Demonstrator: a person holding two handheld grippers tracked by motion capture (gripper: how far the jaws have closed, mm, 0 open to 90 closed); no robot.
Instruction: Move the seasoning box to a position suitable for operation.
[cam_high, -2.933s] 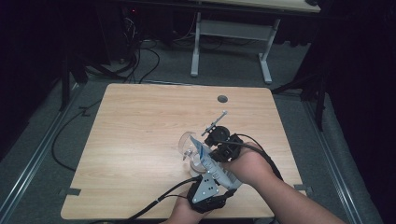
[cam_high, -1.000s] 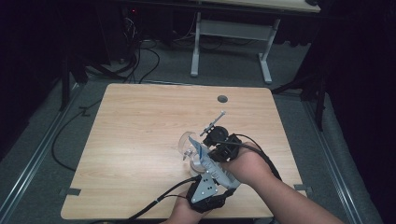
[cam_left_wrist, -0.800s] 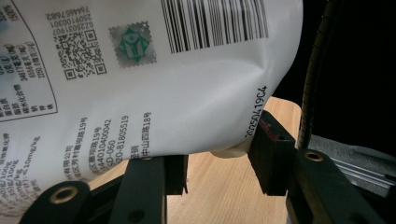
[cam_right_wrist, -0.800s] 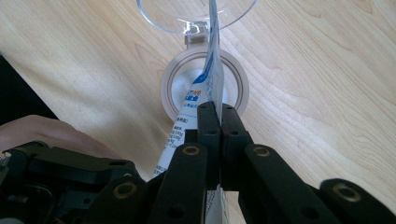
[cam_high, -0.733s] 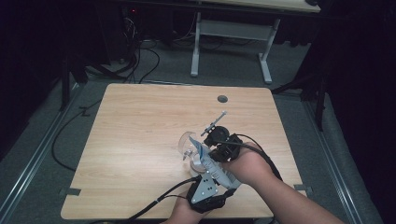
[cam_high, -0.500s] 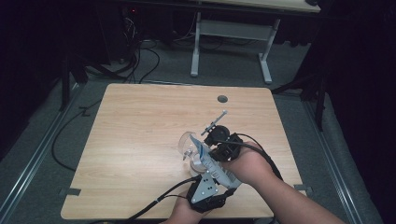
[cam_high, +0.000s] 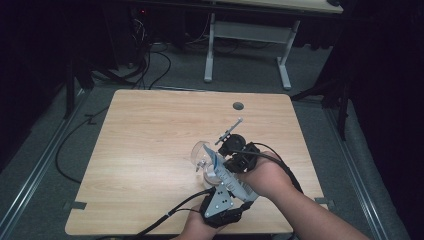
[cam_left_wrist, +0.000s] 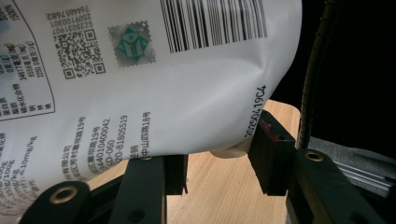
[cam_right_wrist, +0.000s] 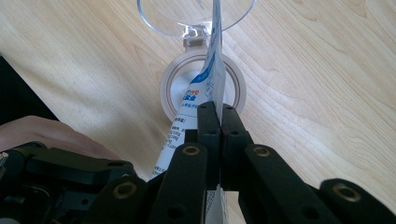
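Jaws of both the left gripper (cam_left_wrist: 219, 177) and right gripper (cam_right_wrist: 218, 140) clench the white pouch (cam_left_wrist: 140, 79) above the open container (cam_right_wrist: 201, 88).

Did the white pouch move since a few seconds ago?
No. In the high view the white pouch sits the same way below the round hole in the wooden table, over the clear container.

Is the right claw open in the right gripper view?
No, the right claw has its jaws pinched shut on the edge of the white pouch.
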